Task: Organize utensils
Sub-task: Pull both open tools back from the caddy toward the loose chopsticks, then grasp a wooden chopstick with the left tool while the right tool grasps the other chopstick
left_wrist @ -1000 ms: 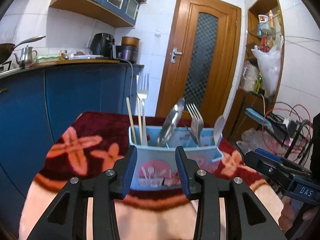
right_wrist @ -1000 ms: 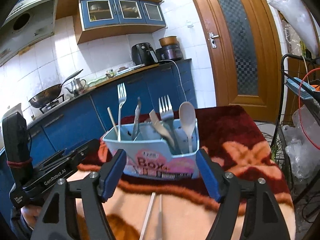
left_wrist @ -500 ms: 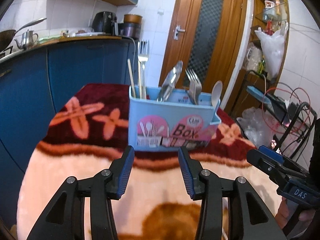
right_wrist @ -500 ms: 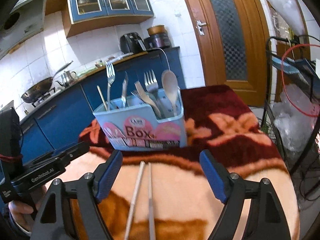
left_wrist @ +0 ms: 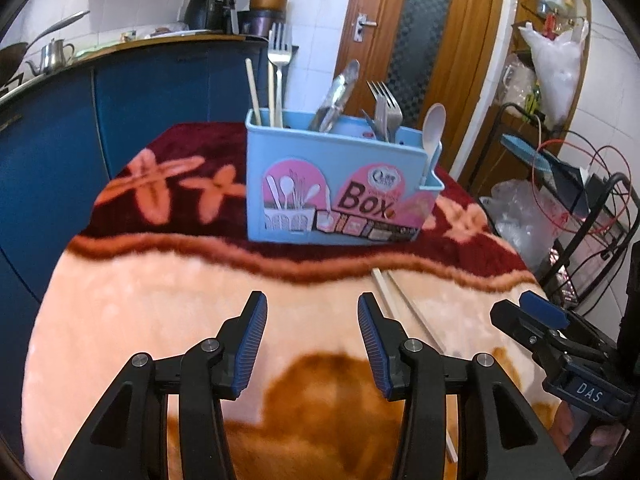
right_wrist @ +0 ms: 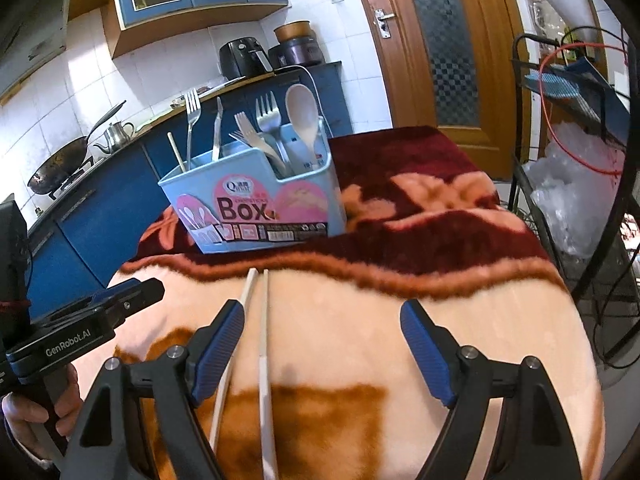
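A light blue utensil box (left_wrist: 336, 192) marked "Box" stands on the blanket-covered table; it also shows in the right wrist view (right_wrist: 256, 204). It holds forks, a knife, a pale spoon (right_wrist: 304, 108) and chopsticks. Two pale chopsticks (right_wrist: 262, 344) lie loose on the blanket in front of the box, also seen in the left wrist view (left_wrist: 404, 300). My left gripper (left_wrist: 310, 344) is open and empty, low over the blanket, short of the box. My right gripper (right_wrist: 322, 352) is wide open and empty; its left finger sits beside the loose chopsticks.
The table wears a peach and dark red floral blanket (right_wrist: 420, 240). Blue kitchen cabinets (left_wrist: 60, 128) stand at left, a wooden door (left_wrist: 416, 40) behind. A black wire rack with cables and plastic bags (right_wrist: 580, 160) stands at right.
Both grippers have pulled back from the box and tilted down. The box now appears farther off, and the loose chopsticks have come into both views.
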`<state>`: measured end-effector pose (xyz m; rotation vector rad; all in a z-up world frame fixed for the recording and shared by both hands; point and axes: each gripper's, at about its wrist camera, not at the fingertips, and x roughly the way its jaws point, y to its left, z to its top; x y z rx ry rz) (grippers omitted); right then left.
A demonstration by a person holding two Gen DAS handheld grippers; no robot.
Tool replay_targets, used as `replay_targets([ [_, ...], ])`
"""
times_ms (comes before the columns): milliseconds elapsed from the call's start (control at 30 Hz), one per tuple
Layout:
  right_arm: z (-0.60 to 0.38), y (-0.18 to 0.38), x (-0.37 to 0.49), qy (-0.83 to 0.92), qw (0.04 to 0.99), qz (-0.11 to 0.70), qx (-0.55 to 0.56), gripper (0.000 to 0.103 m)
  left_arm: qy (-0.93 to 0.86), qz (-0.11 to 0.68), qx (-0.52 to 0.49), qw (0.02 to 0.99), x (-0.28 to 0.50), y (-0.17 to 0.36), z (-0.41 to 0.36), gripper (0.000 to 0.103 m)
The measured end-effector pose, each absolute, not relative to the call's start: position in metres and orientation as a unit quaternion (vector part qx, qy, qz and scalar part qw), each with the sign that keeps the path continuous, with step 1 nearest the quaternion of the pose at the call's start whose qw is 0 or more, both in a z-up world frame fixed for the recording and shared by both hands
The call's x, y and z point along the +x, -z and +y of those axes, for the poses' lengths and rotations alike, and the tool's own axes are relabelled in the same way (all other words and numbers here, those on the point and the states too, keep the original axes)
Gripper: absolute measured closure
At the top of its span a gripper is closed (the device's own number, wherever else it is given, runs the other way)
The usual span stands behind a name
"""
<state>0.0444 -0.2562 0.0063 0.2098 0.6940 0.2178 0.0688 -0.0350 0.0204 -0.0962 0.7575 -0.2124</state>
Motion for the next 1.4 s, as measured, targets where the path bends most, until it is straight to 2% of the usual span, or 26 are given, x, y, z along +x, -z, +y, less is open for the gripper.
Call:
replay_targets([
  [867, -0.278, 0.016, 0.037, -0.112, 0.918, 0.354, 0.138, 0.020, 0.120, 0.443, -0.029, 0.888, 0.075, 0.006, -0.074, 0.053],
  [1400, -0.286, 0.020, 0.038, -0.116, 0.914, 0.357, 0.153, 0.020, 0.143, 0.461, -0.012, 0.875, 0.079, 0.013, -0.097, 0.055],
])
